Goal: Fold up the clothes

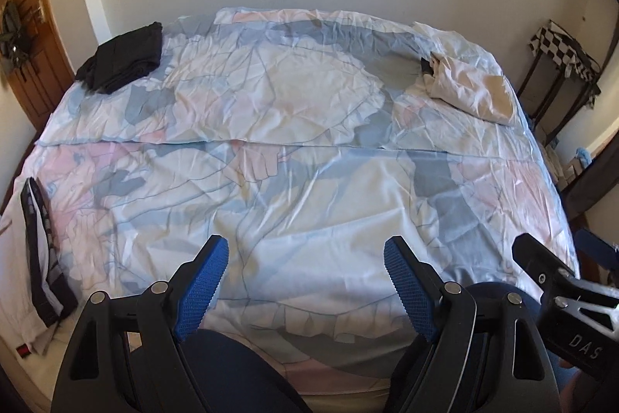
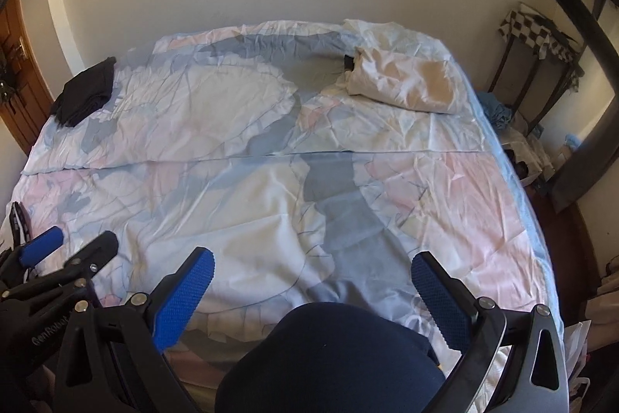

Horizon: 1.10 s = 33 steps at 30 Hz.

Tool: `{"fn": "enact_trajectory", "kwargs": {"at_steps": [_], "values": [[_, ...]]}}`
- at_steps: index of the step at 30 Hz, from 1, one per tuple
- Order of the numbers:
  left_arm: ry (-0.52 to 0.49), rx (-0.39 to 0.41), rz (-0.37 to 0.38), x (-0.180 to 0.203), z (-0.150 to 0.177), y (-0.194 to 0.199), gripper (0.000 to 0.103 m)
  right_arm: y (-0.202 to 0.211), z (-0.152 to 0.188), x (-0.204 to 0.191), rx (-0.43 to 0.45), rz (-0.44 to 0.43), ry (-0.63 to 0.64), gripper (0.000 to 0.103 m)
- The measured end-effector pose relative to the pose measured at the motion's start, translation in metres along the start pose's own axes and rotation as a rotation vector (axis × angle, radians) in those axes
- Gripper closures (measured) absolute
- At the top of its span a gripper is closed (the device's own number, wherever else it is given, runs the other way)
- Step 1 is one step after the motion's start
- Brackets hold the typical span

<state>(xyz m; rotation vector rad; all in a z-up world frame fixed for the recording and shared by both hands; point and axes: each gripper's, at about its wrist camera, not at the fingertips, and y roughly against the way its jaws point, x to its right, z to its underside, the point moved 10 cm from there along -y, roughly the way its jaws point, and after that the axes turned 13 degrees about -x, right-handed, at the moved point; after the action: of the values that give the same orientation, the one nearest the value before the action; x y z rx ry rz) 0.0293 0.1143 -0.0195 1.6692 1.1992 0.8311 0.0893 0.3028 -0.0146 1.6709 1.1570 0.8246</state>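
Both grippers tilt downward side by side — the left gripper (image 1: 305,260) with jaws spread wide, nothing between them. The right gripper (image 2: 309,275) is likewise agape and empty.

Bed (image 1: 309,180): wide, covered by a crumpled pastel sheet (image 2: 271,204), a seam running across the middle.
Far left corner: a folded pile of dark clothes (image 1: 123,57).
Far right: a rumpled cream pillow (image 1: 472,84).
Near left edge: a white garment with dark trim (image 1: 38,250).
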Motion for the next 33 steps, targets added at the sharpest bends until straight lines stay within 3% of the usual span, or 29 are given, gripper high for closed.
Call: {"fn": "enact_trajectory", "kwargs": {"at_steps": [3, 18, 33], "values": [[-0.025, 0.005, -0.067, -0.001, 0.002, 0.000, 0.020, 0.000, 0.000, -0.002, 0.001, 0.012, 0.002, 0.000], [0.076, -0.102, 0.010, -0.016, 0.025, -0.027, 0.020, -0.014, 0.008, -0.007, -0.049, -0.012, 0.019, 0.000], [0.067, -0.085, -0.002, -0.018, 0.022, -0.023, 0.020, -0.011, 0.007, -0.014, -0.027, -0.030, 0.032, 0.000]]}}
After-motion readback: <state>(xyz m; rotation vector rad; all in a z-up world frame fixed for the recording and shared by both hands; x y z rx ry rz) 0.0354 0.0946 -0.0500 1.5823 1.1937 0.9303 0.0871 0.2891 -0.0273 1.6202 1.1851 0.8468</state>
